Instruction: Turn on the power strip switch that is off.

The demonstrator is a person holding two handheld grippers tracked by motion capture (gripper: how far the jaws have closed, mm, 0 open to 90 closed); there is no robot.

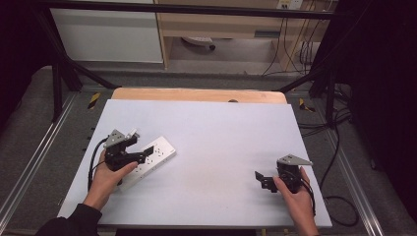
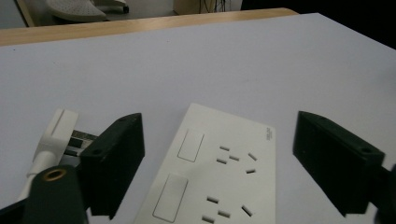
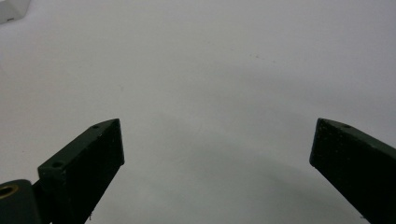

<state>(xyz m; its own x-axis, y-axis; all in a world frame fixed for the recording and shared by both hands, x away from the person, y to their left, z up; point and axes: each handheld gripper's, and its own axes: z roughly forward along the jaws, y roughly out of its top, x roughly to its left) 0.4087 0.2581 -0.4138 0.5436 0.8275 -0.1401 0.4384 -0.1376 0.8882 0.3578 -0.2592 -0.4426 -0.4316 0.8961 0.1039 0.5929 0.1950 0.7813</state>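
A white socket panel [image 1: 153, 158] with two switches and several sockets lies flat on the left of the white table [image 1: 221, 132]. My left gripper [image 1: 139, 145] hovers over its near end, open. In the left gripper view the jaws stand wide apart on either side of the socket panel [image 2: 219, 172], holding nothing. A white plug [image 2: 55, 135] lies just outside the left jaw, and the plug [image 1: 134, 132] sits beside the gripper's grey plate in the high view. My right gripper [image 1: 263, 181] rests low at the table's right front, open over bare surface [image 3: 215, 135].
A wooden strip [image 1: 196, 94] borders the table's far edge. Black frame bars and cables run along both sides, with shelving and a white cabinet behind. A white corner [image 3: 11, 9] of something peeks into the right gripper view at the top left.
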